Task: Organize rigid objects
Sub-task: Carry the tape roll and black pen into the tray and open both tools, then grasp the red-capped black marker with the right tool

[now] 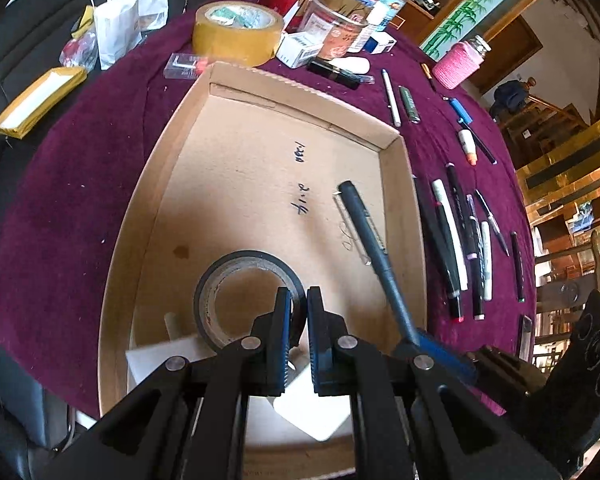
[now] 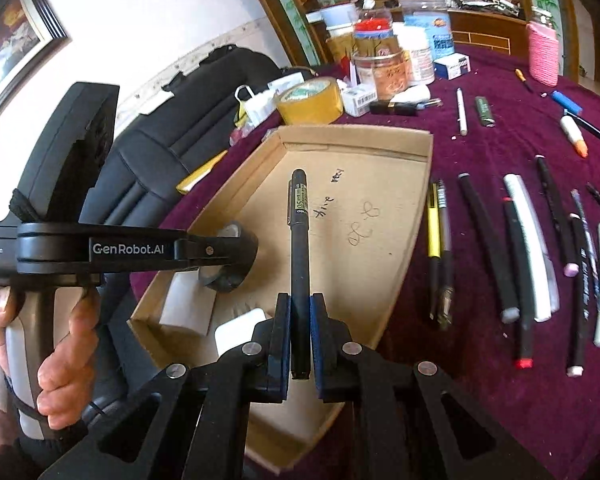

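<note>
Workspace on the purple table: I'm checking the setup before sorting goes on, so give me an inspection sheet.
Surface: round table under a purple cloth, specked with lint.
Job's things: cardboard tray holding a black tape roll and white pieces; a black pen is held over it; a row of pens and markers lies on the cloth beside the tray.
Clutter: yellow tape roll, jars and small boxes, white paper bag, pink-sleeved jar.
Grippers: left gripper shut on the tape roll's wall; right gripper shut on the pen.
Cables: nothing seen.
Surroundings: black chair, wall picture, wooden furniture.
</note>
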`<state>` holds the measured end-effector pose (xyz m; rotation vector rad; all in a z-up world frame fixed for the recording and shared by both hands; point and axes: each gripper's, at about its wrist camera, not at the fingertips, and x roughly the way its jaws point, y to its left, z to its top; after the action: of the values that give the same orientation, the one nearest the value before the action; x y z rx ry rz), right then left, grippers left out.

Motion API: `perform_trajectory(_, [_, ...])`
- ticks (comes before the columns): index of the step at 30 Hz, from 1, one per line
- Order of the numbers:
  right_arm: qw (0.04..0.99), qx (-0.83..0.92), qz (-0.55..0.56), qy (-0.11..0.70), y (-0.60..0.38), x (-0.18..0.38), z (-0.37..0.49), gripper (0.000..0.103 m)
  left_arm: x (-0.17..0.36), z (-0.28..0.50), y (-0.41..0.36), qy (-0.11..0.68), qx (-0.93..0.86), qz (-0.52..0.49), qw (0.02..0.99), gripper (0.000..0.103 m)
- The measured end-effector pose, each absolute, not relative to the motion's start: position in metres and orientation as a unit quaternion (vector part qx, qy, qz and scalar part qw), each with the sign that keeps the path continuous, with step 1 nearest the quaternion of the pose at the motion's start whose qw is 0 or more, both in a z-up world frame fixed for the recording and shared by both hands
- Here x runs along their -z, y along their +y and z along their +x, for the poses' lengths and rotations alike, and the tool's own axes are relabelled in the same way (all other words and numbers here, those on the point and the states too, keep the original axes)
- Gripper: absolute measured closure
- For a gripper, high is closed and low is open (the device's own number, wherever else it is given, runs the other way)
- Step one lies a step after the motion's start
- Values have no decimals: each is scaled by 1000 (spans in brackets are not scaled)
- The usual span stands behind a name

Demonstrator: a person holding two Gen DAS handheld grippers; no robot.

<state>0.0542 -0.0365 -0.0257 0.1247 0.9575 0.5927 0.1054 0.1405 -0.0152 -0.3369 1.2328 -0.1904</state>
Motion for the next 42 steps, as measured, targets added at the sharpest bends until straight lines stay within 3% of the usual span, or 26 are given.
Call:
perform_trajectory(23, [828, -253, -16, 500, 10, 59, 81, 92, 48, 118, 146, 585, 99, -179, 785, 90])
perform_trajectory(25, [829, -253, -15, 498, 10, 60, 82, 92, 47, 117, 146, 582, 103, -183, 785, 82])
perform_trajectory(27, [829, -253, -15, 498, 11, 60, 81, 92, 44, 114, 148, 576, 98, -185, 791, 54])
perform_trajectory(29, [829, -260, -1, 496, 7, 57, 78, 91, 38, 108, 148, 560, 95, -181, 803, 42])
perform_trajectory(32, [827, -273, 19, 491, -3, 53, 72, 84, 34, 102, 148, 551, 101, -190, 806, 42])
perform_trajectory(37, [825, -301, 51, 476, -32, 42, 49, 82, 21, 85, 142, 527, 101, -210, 818, 42])
perform_trajectory(42, [821, -316, 136, 456, -84, 40, 27, 70, 7, 64, 102, 512, 100, -183, 834, 42])
